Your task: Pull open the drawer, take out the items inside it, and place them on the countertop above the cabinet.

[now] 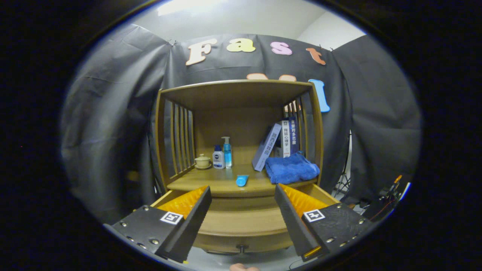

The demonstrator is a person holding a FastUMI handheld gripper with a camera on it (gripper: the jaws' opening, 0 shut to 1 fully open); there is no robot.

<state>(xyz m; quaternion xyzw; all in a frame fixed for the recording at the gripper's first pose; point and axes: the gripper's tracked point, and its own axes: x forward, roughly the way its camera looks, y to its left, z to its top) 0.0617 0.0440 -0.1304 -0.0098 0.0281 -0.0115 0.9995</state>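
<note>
My claw (pixel 243 220) hangs wide open with nothing in it, fingers spread over the drawer (pixel 241 222), which is pulled out below the countertop (pixel 226 184). The drawer's knob (pixel 241 248) sits at the middle of its front edge, between my fingers and nearer me than their tips. What I can see of the drawer floor between my fingers looks bare wood; the side corners are hidden behind them, so I cannot tell whether anything is left inside.

On the countertop a blue tube (pixel 242 180) lies near the middle of the front edge. A folded towel (pixel 292 168) fills the right front corner, with books (pixel 278 143) leaning behind it. Toward the back left stand a pump bottle (pixel 227 152), a small bottle (pixel 218 157) and a lidded cup (pixel 202 161).

If the tube is one of the items, I judge it light, smooth and a little squashy. It would be best pinched across the middle of its body with modest pressure, since the round cap end could slip. The towel is soft and limp; a grip on a thick fold would hold it.
</note>
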